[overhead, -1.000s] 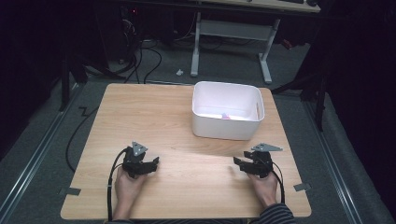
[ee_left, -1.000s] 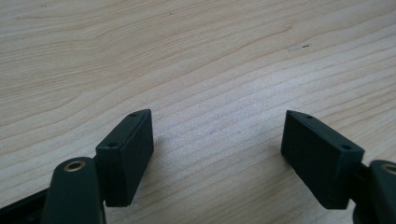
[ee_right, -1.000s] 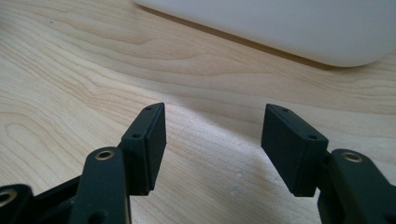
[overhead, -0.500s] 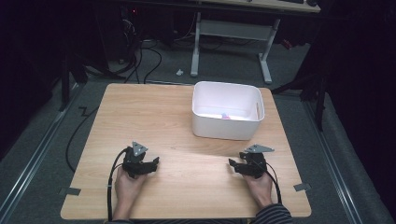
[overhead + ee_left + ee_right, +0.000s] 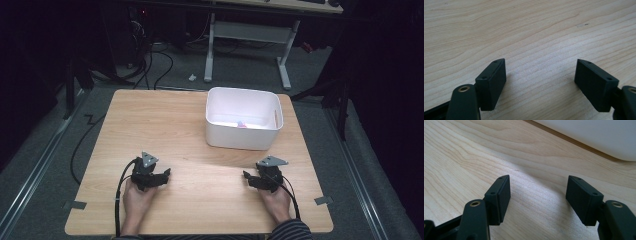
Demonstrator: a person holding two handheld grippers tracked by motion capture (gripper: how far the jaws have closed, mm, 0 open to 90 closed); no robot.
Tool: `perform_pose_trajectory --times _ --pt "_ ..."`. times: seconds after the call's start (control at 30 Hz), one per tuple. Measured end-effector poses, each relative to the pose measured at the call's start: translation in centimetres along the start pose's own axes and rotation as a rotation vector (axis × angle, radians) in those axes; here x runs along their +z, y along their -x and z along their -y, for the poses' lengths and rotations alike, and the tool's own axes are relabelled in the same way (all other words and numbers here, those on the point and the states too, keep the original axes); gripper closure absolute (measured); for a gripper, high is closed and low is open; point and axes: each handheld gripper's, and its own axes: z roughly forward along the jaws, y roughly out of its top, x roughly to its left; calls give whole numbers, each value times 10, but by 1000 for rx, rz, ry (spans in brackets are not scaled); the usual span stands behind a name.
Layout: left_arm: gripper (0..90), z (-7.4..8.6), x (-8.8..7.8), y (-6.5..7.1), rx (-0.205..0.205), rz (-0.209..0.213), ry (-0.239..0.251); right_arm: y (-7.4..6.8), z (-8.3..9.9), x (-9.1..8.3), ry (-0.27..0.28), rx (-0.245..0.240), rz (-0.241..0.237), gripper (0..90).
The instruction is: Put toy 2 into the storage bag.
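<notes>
Right gripper (image 5: 252, 178): at the near right of the table (image 5: 165, 120), jaws apart with bare wood between them in the right gripper view. They have just been opening, and nothing sits between the pads.

Right hand (image 5: 276, 202): it has edged slightly inward from where it lay a second ago — a small shift, not a reach.

Left gripper (image 5: 161, 176): near left, jaws spread wide over bare tabletop in the left gripper view, grasping nothing. Same place as a second ago.

Left hand (image 5: 137, 200): resting low on the table behind its gripper.

What the change means: the right jaws parting looks like readying for a pick — my judgement is that the work is at its very start, with no object yet taken.

White bin (image 5: 244, 118): the nearest thing to the grippers, standing on the far right half of the table. It lies beyond the right gripper and well apart from the left; its white wall fills the top corner of the right gripper view.

Bin contents (image 5: 241, 123): a small pinkish item on the floor inside, too small to identify.
</notes>
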Motion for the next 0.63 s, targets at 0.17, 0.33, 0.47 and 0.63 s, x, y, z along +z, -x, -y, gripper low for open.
perform_pose_trajectory --times 0.17,0.33,0.47,0.63 --pt "256 0 0 0 1 1 0 0 0 0 0 -2 0 360" --pt "256 0 0 0 0 1 0 0 0 0 -1 2 2 355" --pt "256 0 0 0 1 1 -1 0 0 0 -1 2 2 355" --pt "256 0 0 0 0 1 0 0 0 0 -2 2 1 350"
